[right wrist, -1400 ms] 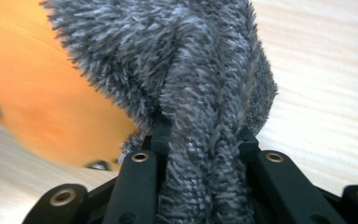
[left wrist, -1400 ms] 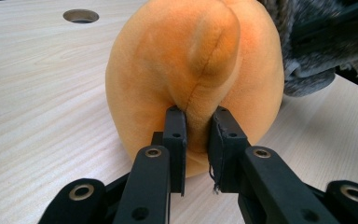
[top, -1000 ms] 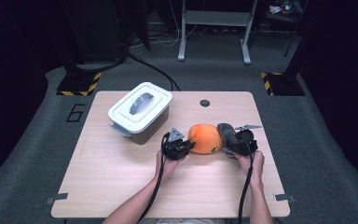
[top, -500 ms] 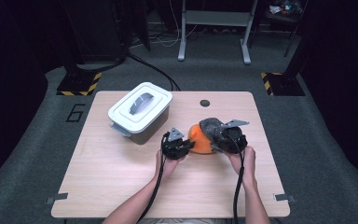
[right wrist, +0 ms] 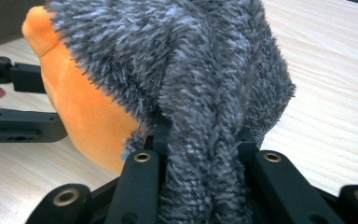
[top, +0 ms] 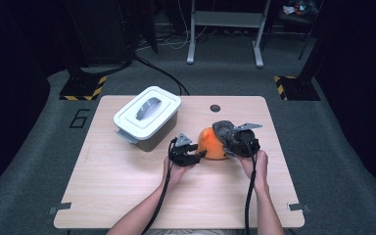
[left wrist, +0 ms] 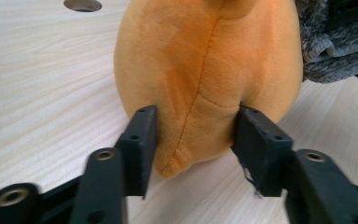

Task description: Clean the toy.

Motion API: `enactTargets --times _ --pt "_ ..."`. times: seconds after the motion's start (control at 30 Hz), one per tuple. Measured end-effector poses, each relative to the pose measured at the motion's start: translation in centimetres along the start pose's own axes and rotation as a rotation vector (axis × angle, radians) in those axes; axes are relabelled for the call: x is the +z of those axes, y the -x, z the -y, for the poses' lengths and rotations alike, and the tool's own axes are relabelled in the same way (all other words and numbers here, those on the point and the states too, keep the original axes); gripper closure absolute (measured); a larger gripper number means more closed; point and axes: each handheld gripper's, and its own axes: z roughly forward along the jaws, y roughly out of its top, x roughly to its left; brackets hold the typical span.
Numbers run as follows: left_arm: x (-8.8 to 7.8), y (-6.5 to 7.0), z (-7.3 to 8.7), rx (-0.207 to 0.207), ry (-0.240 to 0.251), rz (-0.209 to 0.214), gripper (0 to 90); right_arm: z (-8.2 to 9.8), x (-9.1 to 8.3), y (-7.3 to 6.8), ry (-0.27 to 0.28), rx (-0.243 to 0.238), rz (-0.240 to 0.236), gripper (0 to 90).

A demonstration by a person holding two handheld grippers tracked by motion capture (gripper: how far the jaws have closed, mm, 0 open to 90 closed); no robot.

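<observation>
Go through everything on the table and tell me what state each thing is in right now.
Orange plush: on the table, its end between the left jaws.
Grey fuzzy cloth: draped over the plush, pinched by the right tongs.
Left tongs: jaws just opened, flanking the plush's end, not squeezing.
Right tongs: shut on the cloth.
White box: lid on, handle flat, untouched.
Table: hole near the far edge uncovered.

Bright tabletop, dark surroundings, slight softness

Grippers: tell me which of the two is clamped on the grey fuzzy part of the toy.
The right gripper: its jaws pinch the grey fuzzy part; the left gripper sits at the orange body.
</observation>
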Motion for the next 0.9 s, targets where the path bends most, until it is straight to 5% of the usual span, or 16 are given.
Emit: enactTargets --times 0.13,0.27,0.43,0.6,0.73,0.9 --pt "0.0 0.1 0.0 0.0 0.005 -0.008 72.2 0.1 -0.1 0.0 0.008 -0.003 -0.005 71.1" --pt "-0.3 0.2 -0.2 0.008 0.006 -0.008 79.4 0.0 -0.6 -0.1 0.027 -0.001 -0.005 71.2" --pt "-1.3 0.6 -0.6 0.025 0.025 0.015 81.0 -0.2 -2.0 -0.3 0.066 -0.012 -0.004 71.2" --pt "-1.7 1.0 -0.8 0.046 0.02 0.029 81.0 -1.0 -3.4 -1.6 0.098 -0.056 -0.052 71.3" --pt "-1.5 1.0 -0.7 0.045 0.024 0.025 80.9 -1.6 -2.0 -3.3 0.064 -0.086 -0.053 71.2" --pt "-1.3 0.7 -0.5 0.032 0.018 0.015 80.8 -1.3 -0.9 -3.0 0.067 -0.09 -0.054 71.2"
